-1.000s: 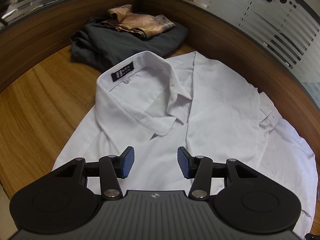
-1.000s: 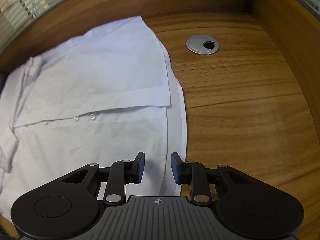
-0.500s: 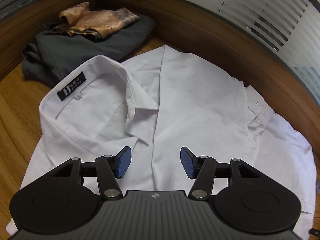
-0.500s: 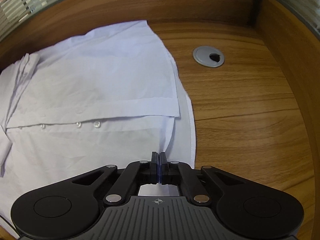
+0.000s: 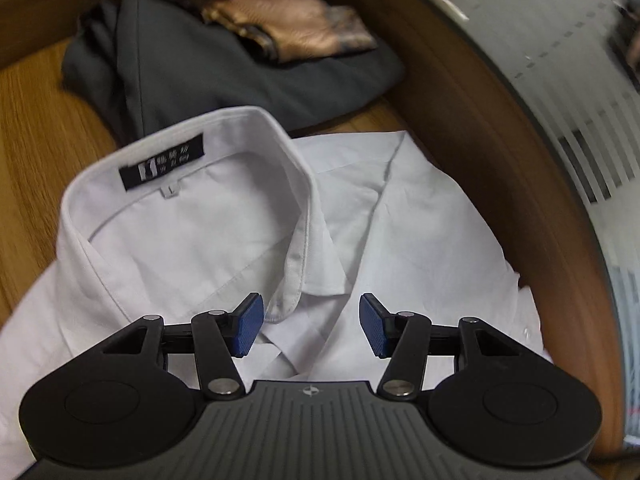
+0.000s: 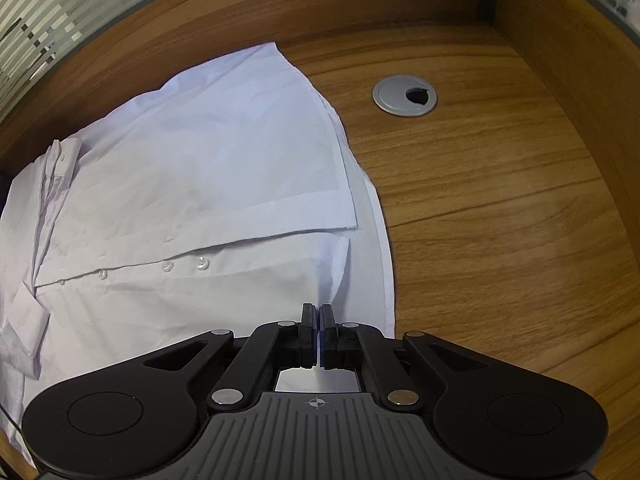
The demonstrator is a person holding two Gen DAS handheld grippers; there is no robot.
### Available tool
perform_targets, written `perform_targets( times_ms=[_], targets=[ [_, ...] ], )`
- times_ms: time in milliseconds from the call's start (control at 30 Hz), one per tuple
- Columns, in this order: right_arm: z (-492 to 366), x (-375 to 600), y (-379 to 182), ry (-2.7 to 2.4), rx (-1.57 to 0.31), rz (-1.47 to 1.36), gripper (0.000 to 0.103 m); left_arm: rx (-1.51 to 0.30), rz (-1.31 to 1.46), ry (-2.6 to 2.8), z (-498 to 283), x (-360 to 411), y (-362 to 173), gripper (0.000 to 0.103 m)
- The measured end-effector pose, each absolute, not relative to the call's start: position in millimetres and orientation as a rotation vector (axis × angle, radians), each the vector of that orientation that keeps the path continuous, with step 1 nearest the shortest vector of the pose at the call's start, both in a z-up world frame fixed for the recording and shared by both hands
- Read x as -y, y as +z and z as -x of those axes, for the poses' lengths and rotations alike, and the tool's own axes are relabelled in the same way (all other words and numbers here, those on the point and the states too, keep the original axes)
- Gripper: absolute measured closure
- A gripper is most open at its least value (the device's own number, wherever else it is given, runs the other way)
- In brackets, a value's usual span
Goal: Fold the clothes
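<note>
With the right gripper (image 6: 318,314) pinching the white shirt's (image 6: 192,184) hem and the left gripper (image 5: 311,325) wide over the collar (image 5: 294,256), lifting now could drag the shirt askew.

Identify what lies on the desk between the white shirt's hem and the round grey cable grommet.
Nothing: in the right wrist view only bare wooden desk separates the white cotton shirt from the round grey cable grommet.
</note>
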State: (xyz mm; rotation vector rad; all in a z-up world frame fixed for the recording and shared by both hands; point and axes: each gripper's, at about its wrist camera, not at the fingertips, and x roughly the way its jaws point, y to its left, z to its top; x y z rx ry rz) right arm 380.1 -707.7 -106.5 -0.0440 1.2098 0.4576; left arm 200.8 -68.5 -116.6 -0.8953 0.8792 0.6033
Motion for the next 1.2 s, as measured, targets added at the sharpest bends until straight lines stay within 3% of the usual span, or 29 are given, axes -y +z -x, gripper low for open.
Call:
perform_targets(
  times_ms=[167,333,467,500,600,633,700,800,1200],
  targets=[
    [-385,707,-112,0.453,-1.222,0.051,0.098,-0.897,0.972,0.619,-203,61,-125,0.044],
    [-388,703,-115,0.453,-1.213,0.105,0.070,-0.892,0.984,0.629,-203,57,-125,0.044],
    [-386,695,-118,0.462,-1.204,0.181,0.066,-0.887,0.983,0.641,-203,55,-124,0.044],
    [-385,694,-118,0.469,-1.210,0.185,0.067,-0.887,0.982,0.644,-204,54,-123,0.044],
    [-383,692,-118,0.490,-1.230,0.189,0.092,-0.892,0.967,0.652,-208,54,-122,0.044],
    [-382,692,-118,0.495,-1.234,0.186,0.096,-0.896,0.960,0.655,-209,54,-121,0.044],
    [-381,690,-117,0.495,-1.230,0.190,0.099,-0.914,0.939,0.664,-214,54,-120,0.045],
    [-379,688,-115,0.477,-1.211,0.209,0.100,-0.962,0.892,0.687,-222,54,-118,0.053],
    [-378,698,-109,0.416,-1.177,0.261,0.101,-1.053,0.770,0.730,-245,53,-118,0.054]
  ],
)
